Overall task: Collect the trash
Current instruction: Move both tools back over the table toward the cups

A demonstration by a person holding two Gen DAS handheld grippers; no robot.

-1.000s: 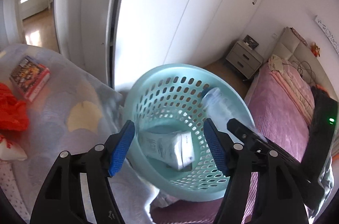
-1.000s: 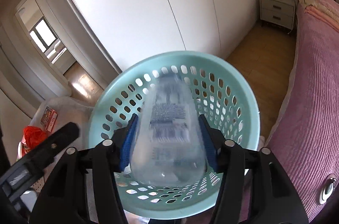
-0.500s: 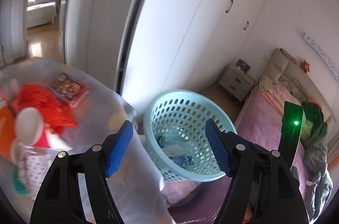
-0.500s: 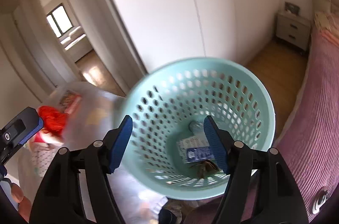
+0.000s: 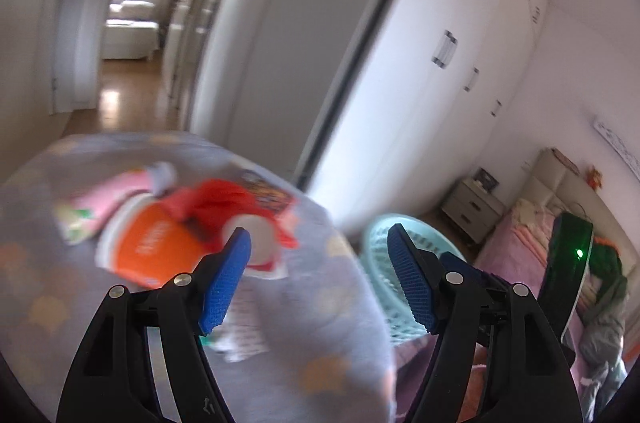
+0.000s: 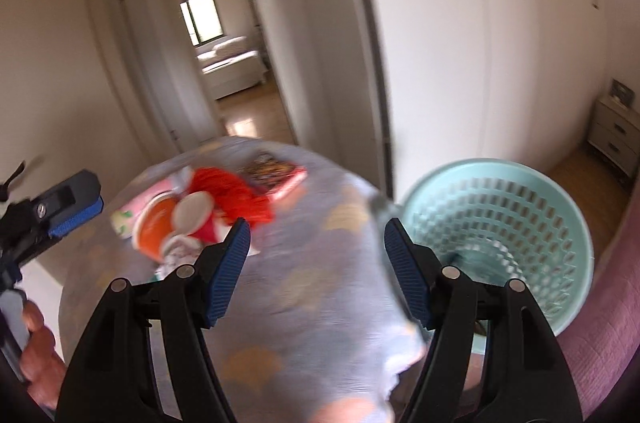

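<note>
Left gripper [image 5: 318,279]: fingers spread wide, nothing between them, held above the right edge of the worktop [image 5: 328,327], which carries a grey patterned cloth. Right gripper [image 6: 316,269]: fingers likewise spread and empty, also over the worktop's right edge.

Trash remaining sits clustered toward the far side of the worktop: an orange cup [image 6: 154,223] lying on its side, a crumpled red bag [image 6: 230,195] touching it, a pink packet [image 5: 108,201] at the left of the cluster, and a flat printed box [image 6: 276,171] nearest the far edge. Motion blur prevents finer detail.

The teal perforated basket [image 6: 496,223] stands just beside the worktop's right edge, against the purple-covered bed [image 6: 608,311]. Its contents cannot be made out clearly.
</note>
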